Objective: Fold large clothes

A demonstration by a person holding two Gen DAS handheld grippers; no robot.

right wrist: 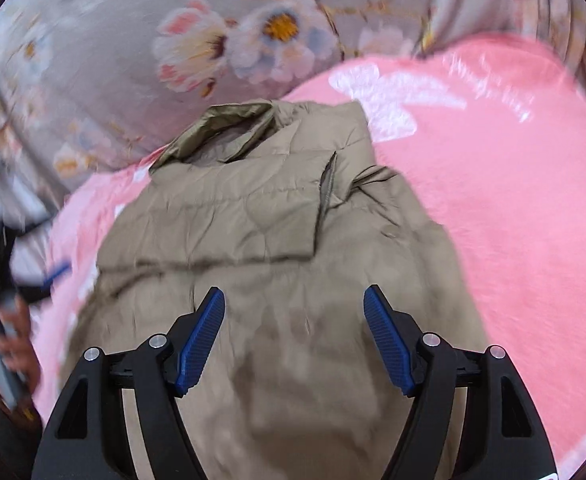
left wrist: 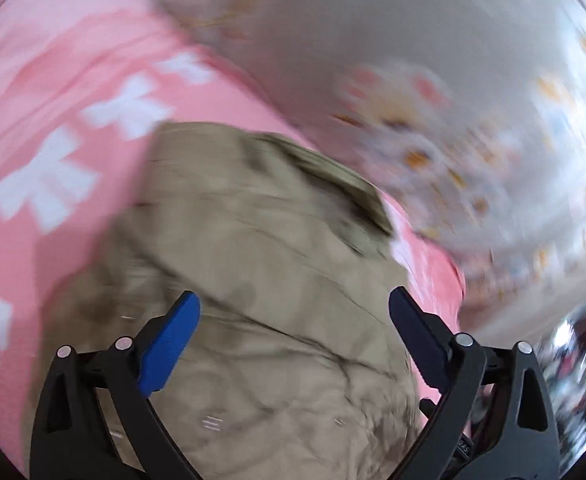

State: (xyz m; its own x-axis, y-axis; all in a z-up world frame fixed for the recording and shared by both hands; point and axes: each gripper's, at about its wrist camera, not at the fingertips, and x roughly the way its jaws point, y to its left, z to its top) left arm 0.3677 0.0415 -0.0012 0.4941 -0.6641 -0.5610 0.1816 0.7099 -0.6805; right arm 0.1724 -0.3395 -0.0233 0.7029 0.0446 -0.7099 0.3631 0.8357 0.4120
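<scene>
A khaki padded jacket (right wrist: 269, 216) lies on a pink blanket (right wrist: 513, 208), its collar (right wrist: 229, 120) at the far end and one side folded across the body. It also shows, blurred, in the left wrist view (left wrist: 261, 264). My right gripper (right wrist: 294, 300) is open and empty, just above the jacket's near part. My left gripper (left wrist: 295, 304) is open and empty, over the jacket's near part.
A grey floral sheet (right wrist: 181, 40) lies beyond the pink blanket, which carries white bow prints (left wrist: 41, 188). A person's hand on the other gripper's handle (right wrist: 5, 344) shows at the left edge of the right wrist view. The left wrist view is motion-blurred.
</scene>
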